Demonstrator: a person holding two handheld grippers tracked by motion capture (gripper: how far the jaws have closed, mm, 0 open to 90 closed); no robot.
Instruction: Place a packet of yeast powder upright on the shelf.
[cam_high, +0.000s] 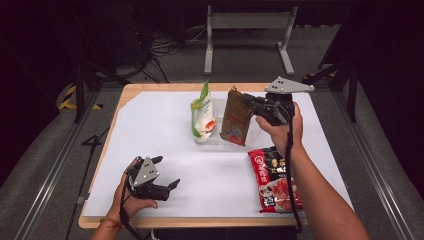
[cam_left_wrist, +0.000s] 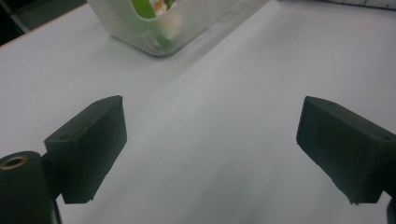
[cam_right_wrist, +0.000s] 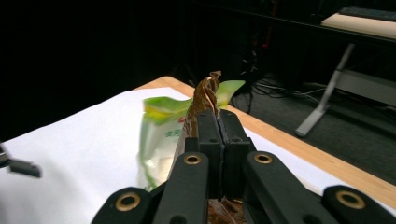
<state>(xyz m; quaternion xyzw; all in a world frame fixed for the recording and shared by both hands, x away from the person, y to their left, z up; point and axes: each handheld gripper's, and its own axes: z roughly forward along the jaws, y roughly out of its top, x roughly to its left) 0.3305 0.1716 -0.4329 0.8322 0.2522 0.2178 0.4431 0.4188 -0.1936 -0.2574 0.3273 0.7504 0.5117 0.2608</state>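
A brown snack bag (cam_high: 236, 118) stands upright at the right end of a clear plastic bin (cam_high: 218, 136), and my right gripper (cam_high: 249, 103) is shut on its upper edge. In the right gripper view the jaws pinch the brown bag (cam_right_wrist: 204, 97). A green and white bag (cam_high: 202, 114) stands in the bin's left part, and shows behind the jaws as the green bag (cam_right_wrist: 159, 140). My left gripper (cam_high: 165, 172) rests open low over the white sheet at the front left, nothing between its fingers (cam_left_wrist: 88, 144). The bin's corner (cam_left_wrist: 154, 39) lies ahead of it.
A red noodle packet (cam_high: 274, 179) lies flat at the front right, under the right forearm. The white sheet (cam_high: 160, 130) covers a wooden table (cam_high: 125, 95). Beyond the far edge stand a metal frame (cam_high: 247, 22) and floor cables.
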